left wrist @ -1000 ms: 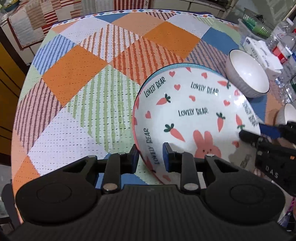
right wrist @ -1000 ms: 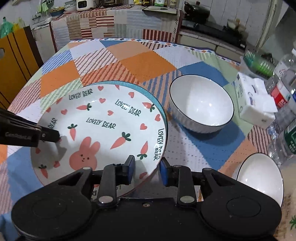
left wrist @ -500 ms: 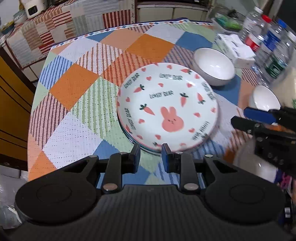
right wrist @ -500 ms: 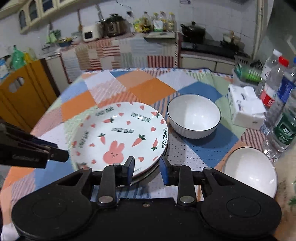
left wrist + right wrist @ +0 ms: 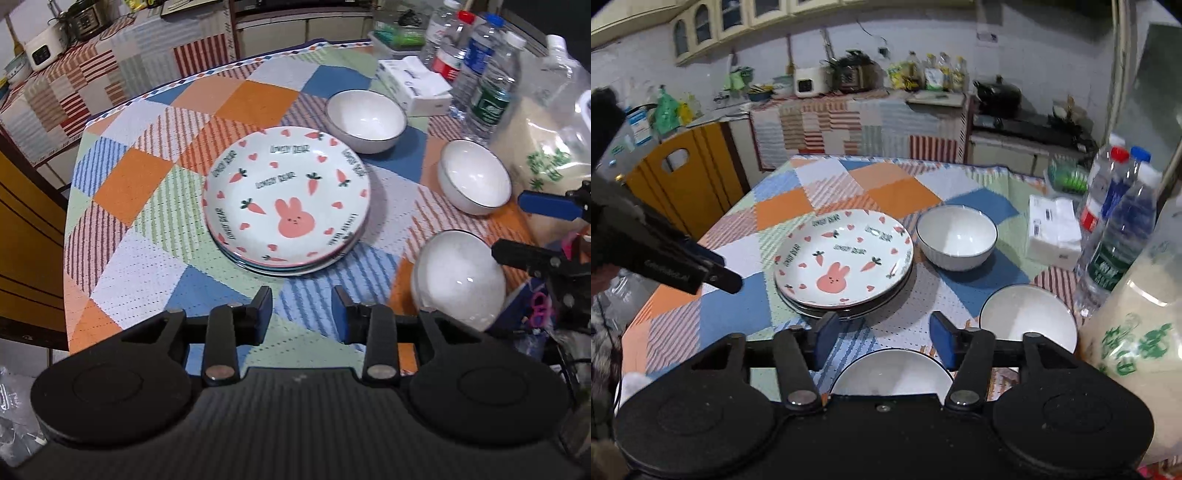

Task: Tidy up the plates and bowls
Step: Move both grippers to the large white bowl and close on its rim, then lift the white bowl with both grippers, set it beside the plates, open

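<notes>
While both grippers hang above the patchwork tablecloth (image 5: 155,173), the rabbit plate (image 5: 286,199) sits on top of a stack of plates mid-table, nothing gripping it. Left gripper (image 5: 302,310): jaws opening, gap empty, only cloth showing between the blue pads, near edge of the plate stack just beyond the tips. Right gripper (image 5: 882,338): jaws opening wider, nothing between them, tips above the near rim of the stack. Three white bowls relative to the plate stack: far bowl (image 5: 956,236) just beside its far right, apart from it; middle bowl (image 5: 1027,317) to the right and nearer; near bowl (image 5: 890,371) closest to the right gripper, partly hidden under its body. Water bottles (image 5: 1119,225) and a tissue pack (image 5: 1052,232) stand right of the far bowl, well apart from the stack.
</notes>
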Available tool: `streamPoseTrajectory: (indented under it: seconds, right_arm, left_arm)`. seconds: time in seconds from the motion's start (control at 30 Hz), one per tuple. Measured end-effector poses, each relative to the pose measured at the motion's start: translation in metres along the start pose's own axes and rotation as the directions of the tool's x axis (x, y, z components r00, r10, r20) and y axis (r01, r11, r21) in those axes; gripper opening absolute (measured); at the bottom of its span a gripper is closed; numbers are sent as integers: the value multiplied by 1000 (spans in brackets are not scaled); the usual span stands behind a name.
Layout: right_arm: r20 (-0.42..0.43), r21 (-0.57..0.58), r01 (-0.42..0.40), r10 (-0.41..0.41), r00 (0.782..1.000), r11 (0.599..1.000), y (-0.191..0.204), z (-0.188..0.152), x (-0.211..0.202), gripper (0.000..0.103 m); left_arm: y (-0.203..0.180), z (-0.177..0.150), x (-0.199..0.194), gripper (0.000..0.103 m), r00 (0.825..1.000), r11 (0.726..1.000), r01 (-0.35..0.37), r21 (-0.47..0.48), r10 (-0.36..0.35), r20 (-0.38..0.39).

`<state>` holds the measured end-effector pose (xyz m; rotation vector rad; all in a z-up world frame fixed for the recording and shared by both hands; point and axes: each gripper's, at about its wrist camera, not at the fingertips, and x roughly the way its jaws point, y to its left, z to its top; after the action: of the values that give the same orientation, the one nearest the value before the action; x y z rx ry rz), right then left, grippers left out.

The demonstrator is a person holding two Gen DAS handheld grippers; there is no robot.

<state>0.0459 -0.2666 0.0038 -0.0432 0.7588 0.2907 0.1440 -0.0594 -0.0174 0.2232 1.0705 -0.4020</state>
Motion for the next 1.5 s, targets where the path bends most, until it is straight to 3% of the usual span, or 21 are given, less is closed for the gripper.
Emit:
streamPoseTrajectory:
  seconds: [0.13,0.2,0.3,0.47,0.63,0.8,0.9,1.03,1.33,1.5]
  right_arm:
    - [27,-43,1,1,1000,999,4,-8,-13,79]
    - [20,-39,-20,21,1000,999,4,-18,-16,94]
    - [8,-16,-41,41,999,999,2,-38,-13,94]
    - [-51,-47,-5,2,999,999,-1,-70,8,95]
    - [-143,-44,38,-44,989,998,-9,-91,37,95]
    - [-171,-46,5,-13,985,999,-9,-103,52,97]
    - [-169,-67,-1,-10,986,998,-6,-107,61,97]
    - [-166,-43,-12,5,986,999,-9,-106,73,97]
    - [-168,-24,-24,20,986,999,-3,-105,73,96]
    - [-146,-53,-32,24,989,998,14,-94,66,96]
  left_arm:
    - [-13,-6,-3,44,1000,1000,30,4,-30,4]
    - [-21,-11,0,52,999,999,42,22,-42,7]
    - [-33,-21,10,60,1000,999,26,44,-27,14]
    - [-52,-33,32,75,999,996,43,75,-44,11]
    - [-67,-34,53,76,996,993,90,82,-89,-13]
    - [-76,-32,67,75,987,985,159,67,-157,-32]
    - [-82,-29,77,67,984,982,178,57,-177,-32]
    - [-90,-30,88,17,975,974,216,62,-212,-63]
    - [-94,-38,76,17,982,975,186,119,-181,-51]
    - [-75,-39,57,16,981,977,192,90,-189,-43]
